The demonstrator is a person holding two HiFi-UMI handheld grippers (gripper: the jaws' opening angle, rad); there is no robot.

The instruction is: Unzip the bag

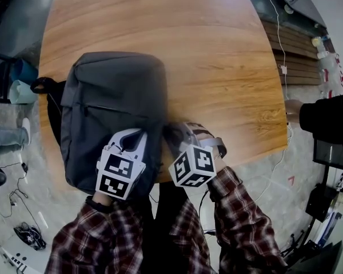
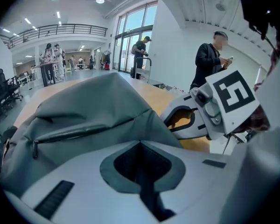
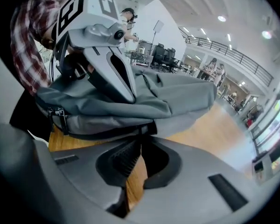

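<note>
Now, grey backpack (image 1: 111, 104) flat on wooden table (image 1: 206, 50) by near-left edge, L gripper (image 1: 136, 135) jaws pressed together on its fabric, R gripper (image 1: 177, 131) jaws pinching dark zip pull (image 3: 141, 129) at bag's side

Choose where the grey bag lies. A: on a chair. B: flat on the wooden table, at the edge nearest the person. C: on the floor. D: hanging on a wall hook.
B: the head view shows the grey bag flat on the wooden table, at its near edge.
</note>
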